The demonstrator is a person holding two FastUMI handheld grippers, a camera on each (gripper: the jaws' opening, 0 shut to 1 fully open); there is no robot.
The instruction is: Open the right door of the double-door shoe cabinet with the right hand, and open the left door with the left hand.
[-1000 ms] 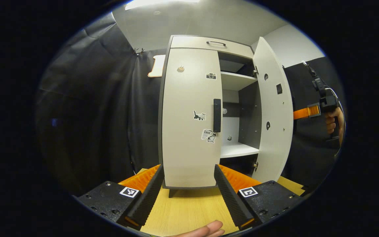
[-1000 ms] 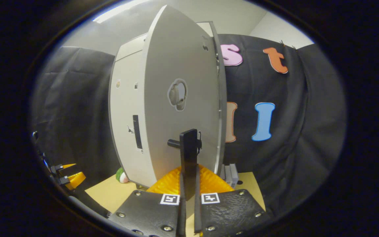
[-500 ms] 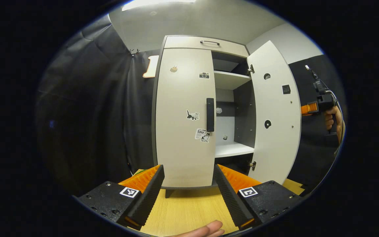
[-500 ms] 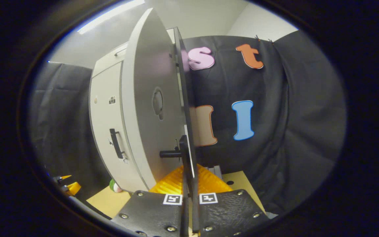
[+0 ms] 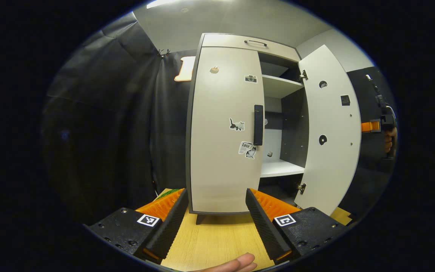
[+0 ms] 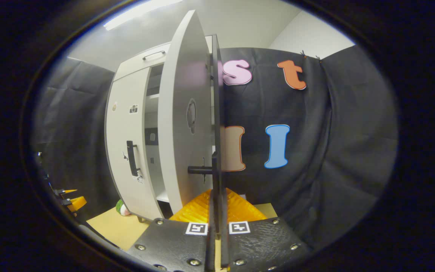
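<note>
In the left gripper view, the shoe cabinet (image 5: 236,124) stands on a wooden table (image 5: 217,241), straight ahead of the left gripper (image 5: 215,211). That gripper's fingers are spread wide and hold nothing, hanging short of the cabinet's foot. The left door (image 5: 223,128) is closed, with a dark vertical handle (image 5: 258,125) on its inner edge and a few small stickers beside it. The right door (image 5: 330,132) is swung wide open, away from the cabinet's front, baring white shelves (image 5: 281,168) inside. Past that door's outer edge, the right gripper (image 5: 372,125) shows with a hand (image 5: 390,139) on its grip. A fingertip (image 5: 236,263) shows at the bottom of the view, over the near part of the table. In the right gripper view, the right door (image 6: 185,124) is seen almost edge-on, standing out from the cabinet (image 6: 130,128), whose left door (image 6: 125,139) is flush with the cabinet front. The right gripper (image 6: 216,211) has its fingers drawn close on the door's dark handle (image 6: 212,170), pinching it just above the tips. Low beside the cabinet's near corner lies a small green and white thing (image 6: 121,207) on the table (image 6: 115,226).
</note>
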